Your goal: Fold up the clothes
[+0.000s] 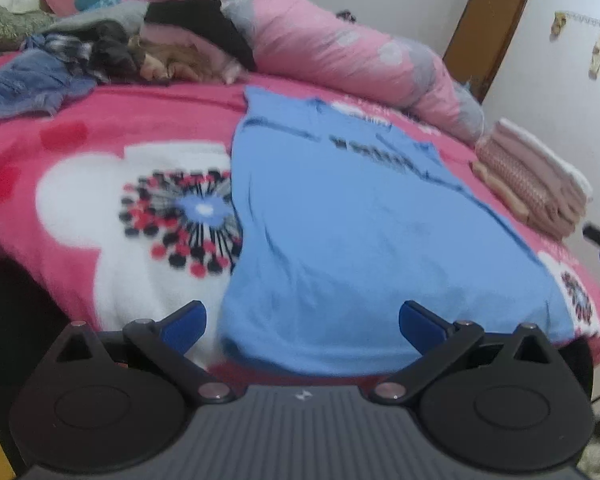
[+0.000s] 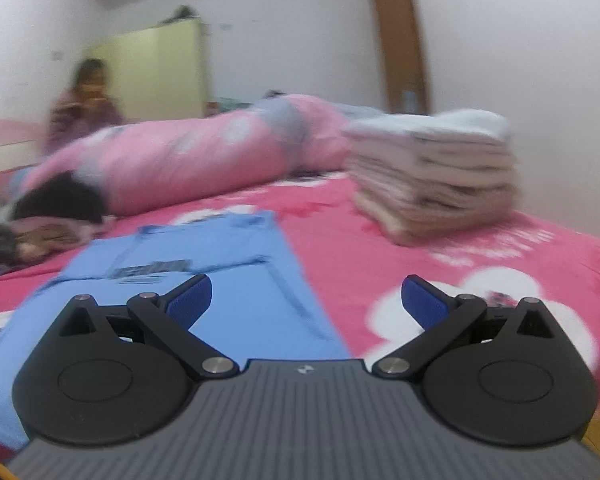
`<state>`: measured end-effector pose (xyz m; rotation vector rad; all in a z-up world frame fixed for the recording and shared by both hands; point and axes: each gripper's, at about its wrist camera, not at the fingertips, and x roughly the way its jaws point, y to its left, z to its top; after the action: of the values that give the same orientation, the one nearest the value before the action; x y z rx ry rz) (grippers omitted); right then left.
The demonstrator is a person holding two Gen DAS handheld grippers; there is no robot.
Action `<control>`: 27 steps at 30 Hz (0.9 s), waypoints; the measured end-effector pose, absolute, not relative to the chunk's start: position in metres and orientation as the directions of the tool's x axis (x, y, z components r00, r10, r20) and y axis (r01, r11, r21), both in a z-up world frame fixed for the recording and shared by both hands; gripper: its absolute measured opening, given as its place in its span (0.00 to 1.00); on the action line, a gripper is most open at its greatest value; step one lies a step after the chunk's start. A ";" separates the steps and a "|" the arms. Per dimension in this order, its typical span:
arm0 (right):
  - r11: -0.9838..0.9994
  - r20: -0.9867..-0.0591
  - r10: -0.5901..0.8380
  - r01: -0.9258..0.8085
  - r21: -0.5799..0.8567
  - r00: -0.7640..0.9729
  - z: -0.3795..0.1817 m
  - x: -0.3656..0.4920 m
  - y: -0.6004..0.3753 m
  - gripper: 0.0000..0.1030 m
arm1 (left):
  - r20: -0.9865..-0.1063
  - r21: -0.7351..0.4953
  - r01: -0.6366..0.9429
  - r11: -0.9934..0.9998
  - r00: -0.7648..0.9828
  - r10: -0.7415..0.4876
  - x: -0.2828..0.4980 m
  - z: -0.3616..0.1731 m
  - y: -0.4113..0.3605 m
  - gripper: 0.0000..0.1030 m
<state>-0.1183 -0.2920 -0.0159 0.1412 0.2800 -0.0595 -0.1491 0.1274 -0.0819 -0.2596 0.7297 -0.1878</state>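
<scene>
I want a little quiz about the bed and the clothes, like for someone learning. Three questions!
1. True or false: the blue T-shirt lies spread flat on the pink blanket.
2. The stack of folded clothes sits: A) on the shirt, B) on the blanket beside it, C) on the floor?
3. Fill in: both the left gripper and the right gripper are ____.

Key: 1 true; 2 B; 3 open.
</scene>
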 end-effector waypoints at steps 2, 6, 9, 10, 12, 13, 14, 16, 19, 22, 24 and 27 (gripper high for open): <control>0.990 -0.282 0.032 0.008 0.141 0.959 -0.015 -0.113 -0.283 0.99 | -0.651 -0.286 0.072 0.955 0.717 -0.249 -0.149 -0.086 0.127 0.97; 0.987 -0.287 0.084 -0.039 0.157 0.954 -0.011 -0.102 -0.269 0.99 | -0.658 -0.261 0.034 0.965 0.725 -0.204 -0.145 -0.088 0.134 0.73; 0.975 -0.296 0.114 -0.050 0.214 0.948 -0.007 -0.097 -0.269 0.99 | -0.662 -0.260 0.012 0.966 0.726 -0.187 -0.139 -0.090 0.141 0.55; 0.971 -0.303 0.124 -0.053 0.233 0.945 -0.007 -0.097 -0.270 0.99 | -0.665 -0.250 0.005 0.968 0.726 -0.176 -0.135 -0.091 0.142 0.51; 0.964 -0.317 0.137 -0.052 0.262 0.938 -0.008 -0.096 -0.272 0.99 | -0.670 -0.226 -0.011 0.974 0.728 -0.148 -0.129 -0.093 0.143 0.34; 0.962 -0.323 0.136 -0.047 0.270 0.937 -0.010 -0.097 -0.274 0.99 | -0.672 -0.221 -0.019 0.975 0.727 -0.138 -0.127 -0.094 0.144 0.30; 0.960 -0.327 0.135 -0.042 0.277 0.935 -0.011 -0.097 -0.275 0.99 | -0.672 -0.226 -0.021 0.974 0.727 -0.140 -0.126 -0.094 0.146 0.23; 0.956 -0.331 0.134 -0.033 0.293 0.934 -0.012 -0.097 -0.277 0.99 | -0.668 -0.235 -0.014 0.972 0.729 -0.151 -0.130 -0.090 0.147 0.05; 0.948 -0.326 0.132 -0.024 0.317 0.936 -0.013 -0.099 -0.283 0.99 | -0.659 -0.247 0.010 0.969 0.732 -0.176 -0.141 -0.080 0.148 0.04; 0.942 -0.329 0.131 -0.014 0.335 0.935 -0.015 -0.098 -0.289 0.99 | -0.648 -0.245 0.024 0.969 0.739 -0.182 -0.153 -0.071 0.151 0.04; 0.938 -0.336 0.131 -0.007 0.346 0.933 -0.018 -0.096 -0.292 0.99 | -0.684 -0.248 0.002 0.969 0.707 -0.177 -0.155 -0.077 0.157 0.03; 0.928 -0.349 0.131 0.008 0.372 0.928 -0.023 -0.093 -0.298 0.99 | -0.762 -0.267 -0.041 0.963 0.621 -0.185 -0.157 -0.099 0.168 0.04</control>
<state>-0.0932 -0.2976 -0.0234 0.3776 0.3795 0.0646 -0.1568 0.1678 -0.0993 -0.2704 0.9003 -0.0834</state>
